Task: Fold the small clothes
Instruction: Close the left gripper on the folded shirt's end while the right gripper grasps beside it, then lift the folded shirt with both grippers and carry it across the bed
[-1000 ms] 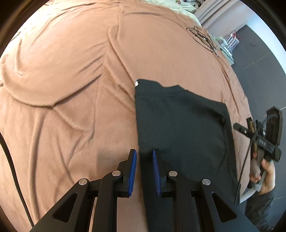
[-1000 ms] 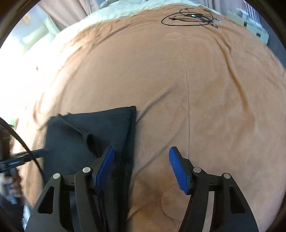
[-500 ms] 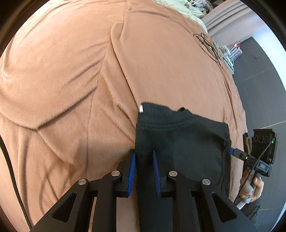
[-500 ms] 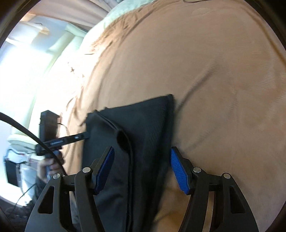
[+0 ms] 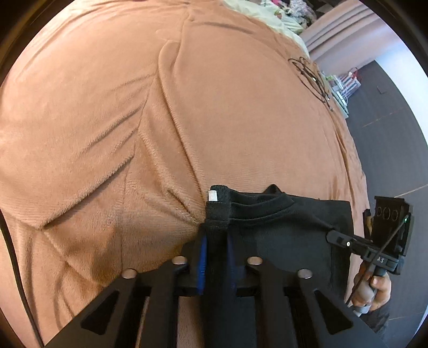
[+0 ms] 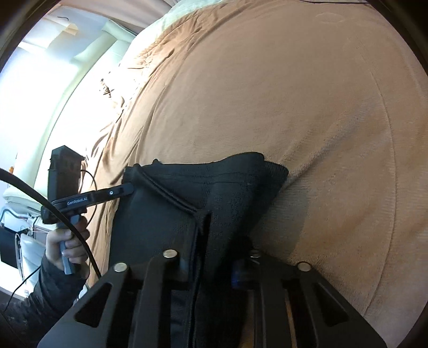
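Note:
A black garment (image 5: pixel 281 235) lies flat on the brown blanket, its ribbed collar (image 5: pixel 262 206) and white label (image 5: pixel 213 196) at the far edge. My left gripper (image 5: pixel 216 241) is shut on the garment's left corner, below the label. In the right wrist view, my right gripper (image 6: pixel 214 257) has a bunched fold of the garment (image 6: pixel 165 214) between its jaws; they are closing and the pads press the fabric. Each view shows the other gripper at the opposite corner: the right gripper (image 5: pixel 330 235) and the left gripper (image 6: pixel 128 190), each held by a hand.
The brown blanket (image 5: pixel 133 133) covers the bed, with long creases on the left. A coil of black cables (image 5: pixel 310 75) lies near the far right edge. Pale bedding (image 5: pixel 267 18) sits beyond. Dark floor (image 5: pixel 388 133) borders the right; a bright window (image 6: pixel 26 107) is on the left.
Both grippers came down onto the garment's near corners. The right jaws went from wide open to closed on bunched fabric. The left jaws tightened on their corner.

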`<state>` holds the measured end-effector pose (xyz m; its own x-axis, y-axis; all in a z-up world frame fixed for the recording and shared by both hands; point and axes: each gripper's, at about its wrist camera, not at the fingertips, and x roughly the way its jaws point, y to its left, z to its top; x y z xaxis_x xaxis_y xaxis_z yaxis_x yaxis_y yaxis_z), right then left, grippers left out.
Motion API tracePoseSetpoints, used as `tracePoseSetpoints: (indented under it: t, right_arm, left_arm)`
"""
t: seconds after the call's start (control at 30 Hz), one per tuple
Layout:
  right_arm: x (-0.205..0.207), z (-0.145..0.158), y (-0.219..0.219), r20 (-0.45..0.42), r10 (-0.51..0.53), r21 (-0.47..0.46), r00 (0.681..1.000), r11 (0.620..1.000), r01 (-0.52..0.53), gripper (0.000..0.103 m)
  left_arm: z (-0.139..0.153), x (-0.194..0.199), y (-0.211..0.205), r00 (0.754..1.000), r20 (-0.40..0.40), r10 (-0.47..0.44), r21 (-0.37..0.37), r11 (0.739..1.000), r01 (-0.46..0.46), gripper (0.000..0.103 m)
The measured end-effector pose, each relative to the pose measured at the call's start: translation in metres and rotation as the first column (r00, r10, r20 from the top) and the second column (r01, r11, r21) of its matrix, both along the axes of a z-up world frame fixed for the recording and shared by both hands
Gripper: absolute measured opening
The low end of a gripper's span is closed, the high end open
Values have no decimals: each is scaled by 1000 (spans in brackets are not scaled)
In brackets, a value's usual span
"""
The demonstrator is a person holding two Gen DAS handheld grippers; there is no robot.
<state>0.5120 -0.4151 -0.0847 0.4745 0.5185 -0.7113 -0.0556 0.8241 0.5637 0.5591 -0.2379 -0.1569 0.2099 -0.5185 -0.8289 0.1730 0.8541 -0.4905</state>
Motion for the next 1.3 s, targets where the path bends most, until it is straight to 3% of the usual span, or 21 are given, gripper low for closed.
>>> tracePoseSetpoints:
  t: [0.43,0.7,1.03,1.3]
  right_arm:
    - [-50,72,55,163,-10,-136,987,990,32,8]
    - [-110,133,85,285,-6,-191,959,980,62,8]
    - [-188,211,158,449,74,-242,890,970,42,8]
    - [-209,228,226,513,160,-252,843,967,-29,8]
  left_arm:
    - [74,-39,17,991,134,-19,-100,994,33,6]
    - [136,-71,47,972,233,7,-159,987,31,5]
    - [222,-116,113,921,382,81,-196,981,-5,5]
    - [267,-145,193,872,460,167,-196,977,-83,5]
